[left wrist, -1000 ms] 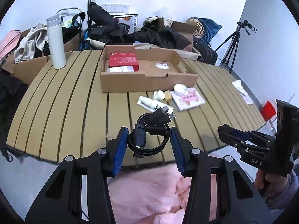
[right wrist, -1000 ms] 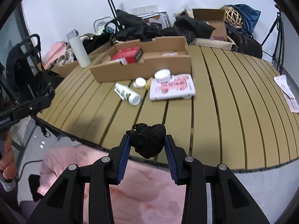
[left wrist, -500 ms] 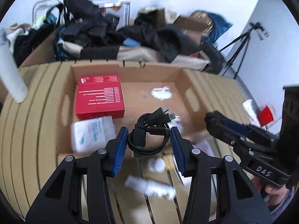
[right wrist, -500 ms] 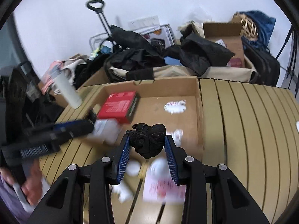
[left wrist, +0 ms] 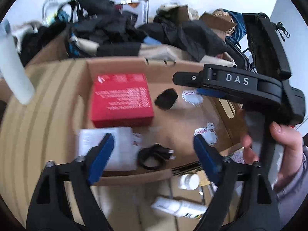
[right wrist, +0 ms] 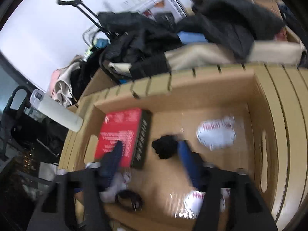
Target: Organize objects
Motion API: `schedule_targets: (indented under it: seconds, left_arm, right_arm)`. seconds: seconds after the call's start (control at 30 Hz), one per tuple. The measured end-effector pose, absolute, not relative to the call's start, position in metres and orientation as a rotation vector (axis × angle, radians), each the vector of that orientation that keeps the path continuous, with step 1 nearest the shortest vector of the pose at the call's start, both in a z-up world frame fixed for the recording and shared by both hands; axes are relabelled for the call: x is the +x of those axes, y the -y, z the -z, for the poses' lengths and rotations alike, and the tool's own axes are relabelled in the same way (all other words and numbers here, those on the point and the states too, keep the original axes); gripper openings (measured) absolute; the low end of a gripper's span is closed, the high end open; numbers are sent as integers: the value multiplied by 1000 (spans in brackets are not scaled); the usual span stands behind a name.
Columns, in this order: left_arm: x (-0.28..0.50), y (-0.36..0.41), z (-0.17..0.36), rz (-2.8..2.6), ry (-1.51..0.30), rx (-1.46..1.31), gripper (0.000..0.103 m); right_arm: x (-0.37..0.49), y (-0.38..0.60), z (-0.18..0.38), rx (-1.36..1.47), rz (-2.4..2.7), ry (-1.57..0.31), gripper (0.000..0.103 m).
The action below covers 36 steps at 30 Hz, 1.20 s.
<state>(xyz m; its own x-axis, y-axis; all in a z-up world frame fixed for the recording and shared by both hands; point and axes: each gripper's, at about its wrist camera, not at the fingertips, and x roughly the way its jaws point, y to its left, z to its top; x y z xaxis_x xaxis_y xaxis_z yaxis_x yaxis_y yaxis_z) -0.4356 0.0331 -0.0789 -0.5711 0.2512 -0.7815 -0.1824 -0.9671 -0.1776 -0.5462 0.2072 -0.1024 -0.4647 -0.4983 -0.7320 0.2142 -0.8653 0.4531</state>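
An open cardboard box (left wrist: 123, 175) (right wrist: 211, 88) sits on the slatted table. My left gripper (left wrist: 154, 150) is open above its near edge. A coiled black cable (left wrist: 154, 156) (right wrist: 129, 200) lies loose on the box floor below it. My right gripper (right wrist: 150, 150) is open over the box. A small black bundle (left wrist: 166, 101) (right wrist: 165, 149) lies between its fingers on the floor, beside a red box (left wrist: 121, 99) (right wrist: 119, 134). The right gripper also shows in the left wrist view (left wrist: 192, 88).
A white packet (left wrist: 107, 146) lies in the box near the front. A white bottle (left wrist: 180, 207) and a small jar (left wrist: 188, 181) lie on the table in front. A white flask (right wrist: 57, 113) stands left. Dark clothes and bags (left wrist: 134, 32) are piled behind.
Both grippers have moved over the box and opened. The cable dropped from the left gripper and the black bundle from the right; both now lie on the box floor.
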Motion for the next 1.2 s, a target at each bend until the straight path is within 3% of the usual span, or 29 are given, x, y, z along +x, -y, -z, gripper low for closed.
schedule_targets:
  seconds: [0.2, 0.47, 0.7, 0.83, 1.2]
  left_arm:
    - [-400, -14, 58, -2660, 74, -1239, 89]
    - [-341, -10, 55, -2721, -57, -1245, 92]
    - [-275, -6, 72, -2683, 5, -1322, 92]
    - [-241, -16, 78, -2648, -62, -1335, 93]
    - [-199, -34, 75, -2618, -96, -1267, 93]
  right_arm:
    - [-498, -215, 73, 1174, 2432, 343, 85]
    - [-374, -241, 59, 1129, 2520, 24, 85]
    - [-285, -278, 84, 1275, 2575, 65, 85]
    - [-242, -288, 93, 1332, 2564, 132, 85]
    - [-199, -266, 81, 1274, 2583, 23, 85]
